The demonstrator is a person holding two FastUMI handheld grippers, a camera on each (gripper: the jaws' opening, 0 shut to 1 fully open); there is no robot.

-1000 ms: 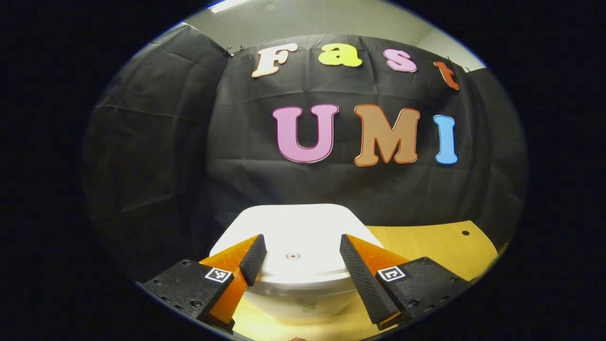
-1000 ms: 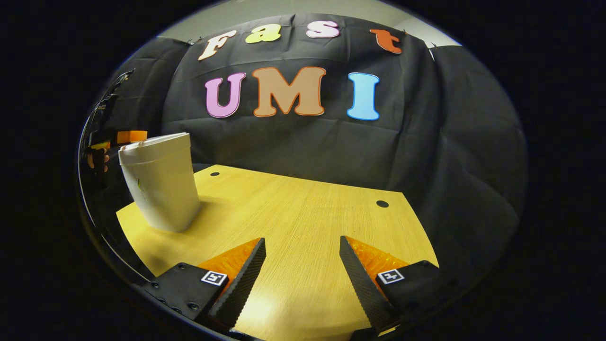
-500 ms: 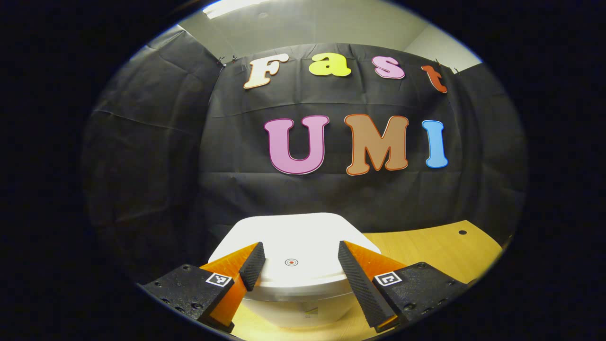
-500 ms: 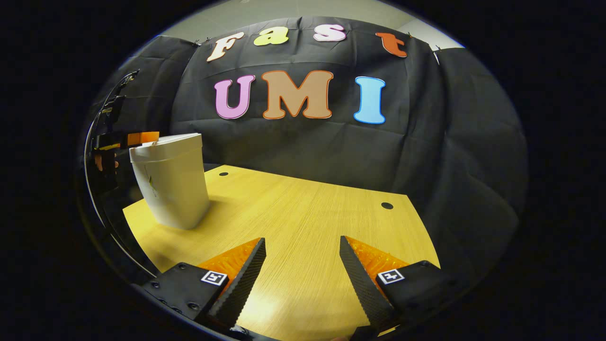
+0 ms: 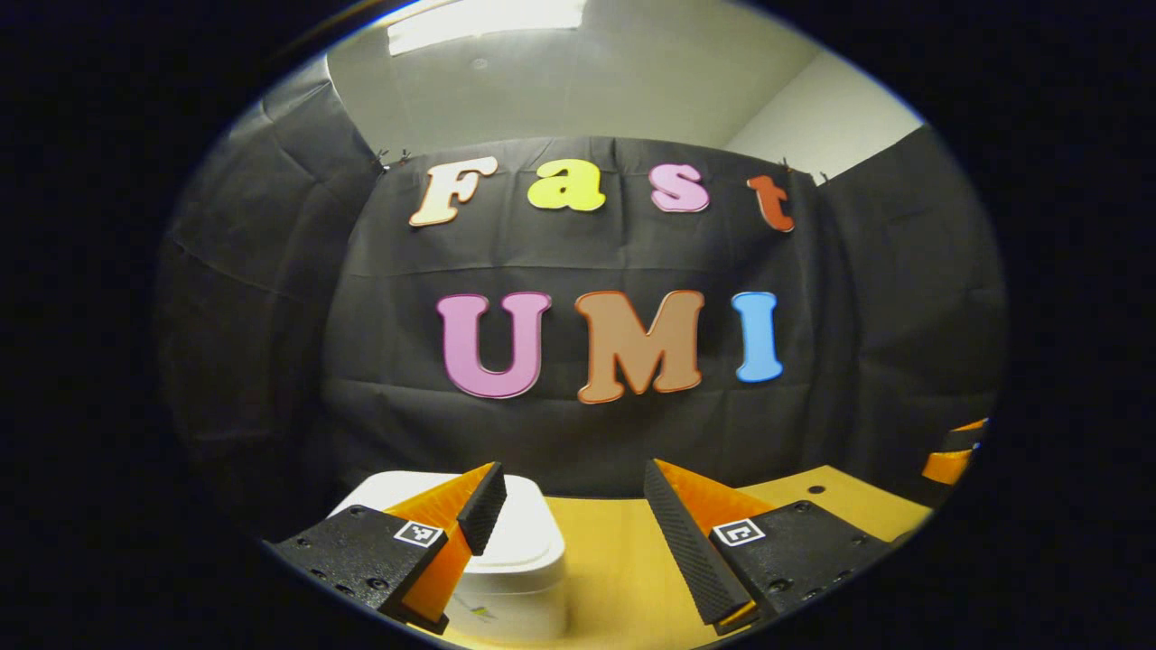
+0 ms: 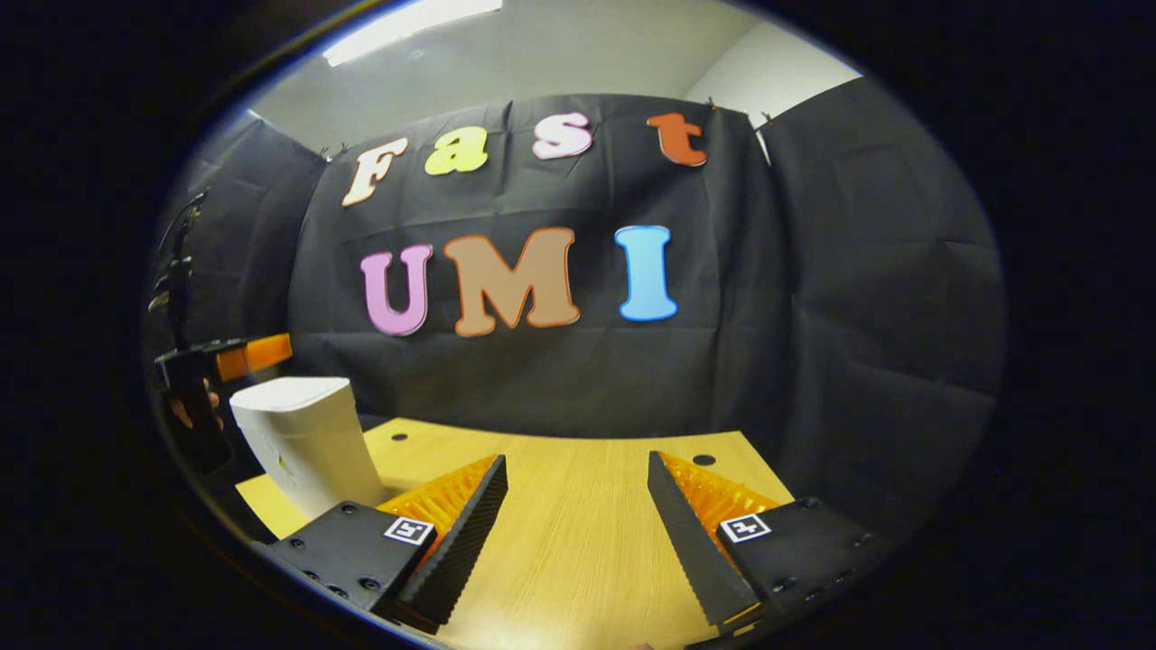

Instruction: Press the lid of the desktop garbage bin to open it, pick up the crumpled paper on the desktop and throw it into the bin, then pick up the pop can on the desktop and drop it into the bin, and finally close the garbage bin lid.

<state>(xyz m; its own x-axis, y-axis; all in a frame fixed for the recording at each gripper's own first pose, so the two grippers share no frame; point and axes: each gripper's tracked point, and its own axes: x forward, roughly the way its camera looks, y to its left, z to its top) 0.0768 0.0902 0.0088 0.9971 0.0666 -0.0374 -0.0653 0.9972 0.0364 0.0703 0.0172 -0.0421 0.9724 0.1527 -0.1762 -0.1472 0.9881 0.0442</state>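
The left claw (image 5: 564, 492) is spread wide and holds nothing. It hangs above the wooden surface (image 5: 614, 560), and the white bin (image 5: 524, 551) stands below its left finger with the lid (image 5: 528, 533) closed. The right claw (image 6: 578, 487) is also spread and empty, over the surface (image 6: 560, 542). In the right gripper view the bin (image 6: 302, 442) stands upright at the far left, and the left claw (image 6: 253, 354) hangs just above and behind it.
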